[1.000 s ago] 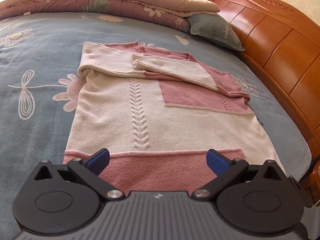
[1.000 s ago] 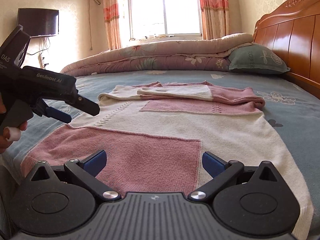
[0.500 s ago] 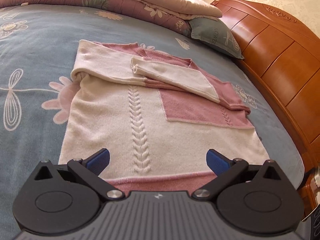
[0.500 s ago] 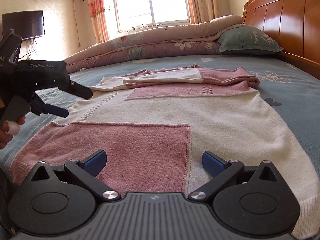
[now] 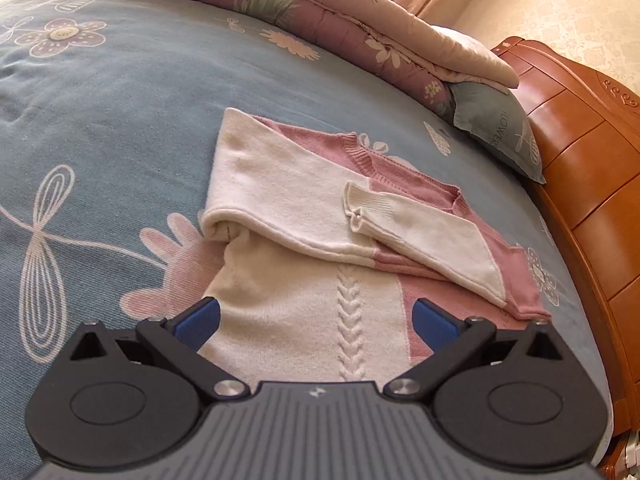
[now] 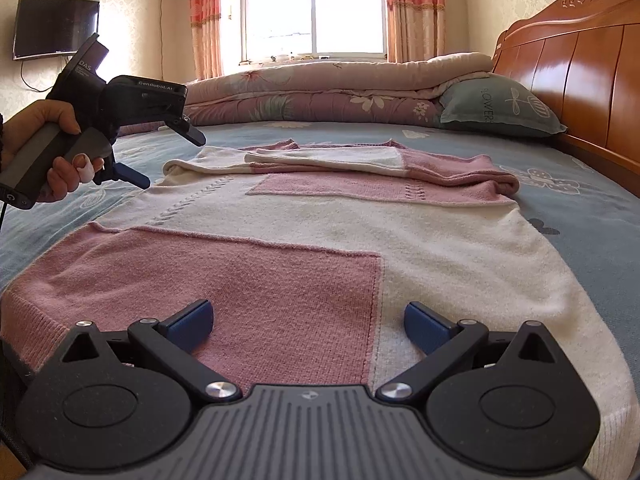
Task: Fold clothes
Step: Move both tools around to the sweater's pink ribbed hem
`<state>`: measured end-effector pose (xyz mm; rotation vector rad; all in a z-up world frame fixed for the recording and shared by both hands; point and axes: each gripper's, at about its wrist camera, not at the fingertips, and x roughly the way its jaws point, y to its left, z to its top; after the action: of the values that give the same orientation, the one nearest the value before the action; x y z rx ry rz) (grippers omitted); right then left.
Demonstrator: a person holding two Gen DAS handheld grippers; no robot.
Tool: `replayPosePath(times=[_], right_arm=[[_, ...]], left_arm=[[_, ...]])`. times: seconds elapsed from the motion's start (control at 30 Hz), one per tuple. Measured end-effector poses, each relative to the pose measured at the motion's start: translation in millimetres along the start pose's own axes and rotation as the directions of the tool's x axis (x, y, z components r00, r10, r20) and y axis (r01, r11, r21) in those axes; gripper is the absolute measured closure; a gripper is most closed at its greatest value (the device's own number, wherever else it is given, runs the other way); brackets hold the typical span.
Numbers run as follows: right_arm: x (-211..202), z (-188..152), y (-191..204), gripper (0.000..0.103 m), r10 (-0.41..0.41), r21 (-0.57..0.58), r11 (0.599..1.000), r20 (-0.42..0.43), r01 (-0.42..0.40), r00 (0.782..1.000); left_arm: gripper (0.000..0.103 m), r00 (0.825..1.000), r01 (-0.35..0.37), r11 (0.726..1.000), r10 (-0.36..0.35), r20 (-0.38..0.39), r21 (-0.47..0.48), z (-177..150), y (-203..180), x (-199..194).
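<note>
A pink and cream knit sweater [image 5: 312, 280] lies flat on the blue bed, both sleeves folded across its chest. My left gripper [image 5: 316, 320] hovers open over the cable-knit middle of the sweater, nothing between its blue pads. From the right wrist view the same sweater [image 6: 320, 232] stretches away from its pink hem, and my right gripper [image 6: 308, 322] stands open just above that hem. The left gripper [image 6: 160, 156] shows there too, held in a hand [image 6: 60, 152] over the sweater's left side, jaws apart.
A flowered blue sheet [image 5: 100, 100] covers the bed. A rolled quilt [image 6: 340, 92] and a grey-green pillow [image 6: 500, 108] lie at the far end. The wooden headboard [image 6: 580, 80] runs along the right. A wall TV [image 6: 56, 26] and window [image 6: 316, 8] are behind.
The left gripper has moved forward from the hem up over the sweater's middle toward the folded sleeves and risen higher. The right gripper has stayed near the hem, shifting slightly.
</note>
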<state>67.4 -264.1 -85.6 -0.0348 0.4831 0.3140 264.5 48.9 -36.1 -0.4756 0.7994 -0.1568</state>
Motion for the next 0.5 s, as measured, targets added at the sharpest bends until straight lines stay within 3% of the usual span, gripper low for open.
replayPosePath(times=[0.07, 0.13, 0.23, 0.3, 0.37, 0.5], right_arm=[[0.5, -0.3, 0.8, 0.0, -0.004, -0.004, 1.0, 0.003, 0.004, 1.0], [0.6, -0.5, 0.8, 0.0, -0.004, -0.009, 1.0, 0.002, 0.004, 1.0], [-1.0, 5.8, -1.7, 0.0, 0.012, 0.0, 1.0, -0.031, -0.012, 0.999], [-4.0, 17.1, -10.3, 0.0, 0.065, 0.053, 0.997, -0.059, -0.062, 0.996], [-7.0, 29.2, -21.6, 0.0, 0.105, 0.102, 0.99, -0.064, -0.098, 0.992], [4.8, 60.3, -48.2, 0.0, 0.107, 0.142, 0.985, -0.071, -0.096, 0.992]], left_arm=[[0.001, 0.996, 0.085, 0.996, -0.084, -0.026, 0.024, -9.4, -13.4, -10.6], [0.001, 0.993, 0.105, 0.993, -0.102, -0.054, 0.058, -24.5, -25.6, -17.1], [0.001, 0.991, 0.076, 0.992, -0.065, -0.116, 0.098, -50.7, -34.0, -13.6], [0.001, 0.989, 0.039, 0.994, -0.024, -0.143, 0.105, -64.6, -33.4, -10.1], [0.001, 0.991, 0.014, 0.995, 0.0, -0.131, 0.103, -73.0, -30.3, -10.8], [0.001, 0.994, 0.012, 0.999, -0.006, -0.108, 0.053, -75.2, -25.9, -15.1]])
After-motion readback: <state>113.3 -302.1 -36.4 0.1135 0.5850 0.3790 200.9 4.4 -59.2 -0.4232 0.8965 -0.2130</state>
